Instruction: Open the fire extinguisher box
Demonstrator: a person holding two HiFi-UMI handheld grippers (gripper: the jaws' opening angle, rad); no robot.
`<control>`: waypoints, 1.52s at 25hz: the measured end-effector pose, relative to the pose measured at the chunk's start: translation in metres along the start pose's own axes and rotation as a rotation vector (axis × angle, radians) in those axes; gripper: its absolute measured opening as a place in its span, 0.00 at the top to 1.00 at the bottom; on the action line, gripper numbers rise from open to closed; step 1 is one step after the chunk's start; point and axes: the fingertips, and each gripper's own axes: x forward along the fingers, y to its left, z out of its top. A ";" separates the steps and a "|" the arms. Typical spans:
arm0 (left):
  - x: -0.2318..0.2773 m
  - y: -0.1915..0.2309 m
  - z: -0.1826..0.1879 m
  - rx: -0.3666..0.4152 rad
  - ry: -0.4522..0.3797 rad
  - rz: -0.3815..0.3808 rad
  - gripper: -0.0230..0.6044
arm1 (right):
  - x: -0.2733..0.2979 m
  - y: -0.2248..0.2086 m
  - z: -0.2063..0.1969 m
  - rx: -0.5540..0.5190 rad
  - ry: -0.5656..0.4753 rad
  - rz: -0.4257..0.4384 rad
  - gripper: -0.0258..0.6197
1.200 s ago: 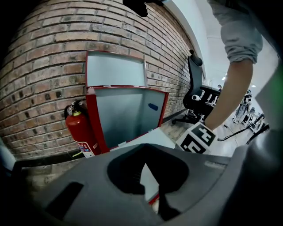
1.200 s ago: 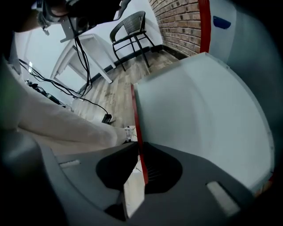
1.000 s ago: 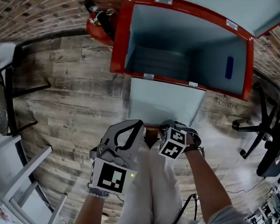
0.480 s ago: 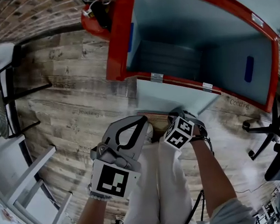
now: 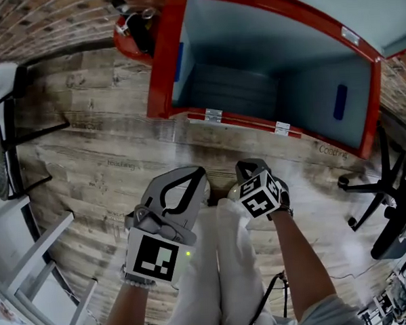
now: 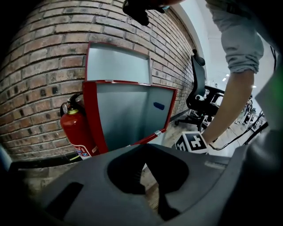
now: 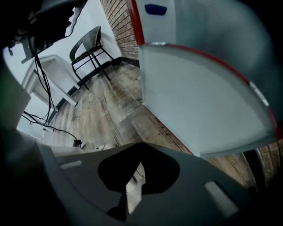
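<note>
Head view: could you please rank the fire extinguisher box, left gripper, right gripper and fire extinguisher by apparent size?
1. fire extinguisher box
2. left gripper, nearer the camera
3. right gripper
4. fire extinguisher, though cut off at the frame's edge

Fire extinguisher box (image 5: 159, 72): red frame, pale grey-blue inside; blue patch (image 5: 340, 102), perhaps label. Extinguisher (image 5: 124, 35) red. Floor (image 5: 101, 157): grey-brown wood grain. Brick wall (image 6: 35, 53) brown. Trousers (image 5: 228, 259) white.
</note>
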 end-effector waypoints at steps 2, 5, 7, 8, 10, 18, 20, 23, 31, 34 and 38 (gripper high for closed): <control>-0.007 -0.005 0.013 0.009 -0.008 -0.006 0.97 | -0.025 0.000 0.006 0.027 -0.036 -0.009 0.95; -0.021 -0.011 0.037 0.023 -0.020 -0.014 0.97 | -0.068 0.001 0.021 0.079 -0.107 -0.022 0.95; -0.032 -0.015 0.053 0.032 -0.026 -0.015 0.97 | -0.098 -0.001 0.032 0.116 -0.159 -0.037 0.95; -0.037 -0.017 0.061 0.037 -0.030 -0.014 0.97 | -0.113 -0.003 0.037 0.130 -0.184 -0.047 0.95; -0.049 -0.020 0.077 0.048 -0.033 -0.012 0.97 | -0.143 -0.004 0.048 0.150 -0.227 -0.066 0.95; -0.102 -0.032 0.145 0.072 -0.056 0.000 0.97 | -0.263 0.003 0.090 0.180 -0.367 -0.122 0.95; -0.116 -0.035 0.164 0.069 -0.070 0.002 0.97 | -0.294 0.006 0.099 0.190 -0.399 -0.142 0.95; -0.136 -0.037 0.198 0.090 -0.105 0.006 0.97 | -0.337 0.013 0.111 0.186 -0.445 -0.171 0.95; -0.188 -0.050 0.270 0.125 -0.166 0.026 0.97 | -0.425 0.031 0.135 0.146 -0.516 -0.189 0.95; -0.206 -0.056 0.292 0.146 -0.181 0.026 0.97 | -0.456 0.036 0.141 0.126 -0.541 -0.188 0.95; -0.228 -0.055 0.316 0.160 -0.199 0.042 0.97 | -0.499 0.037 0.156 0.133 -0.593 -0.234 0.95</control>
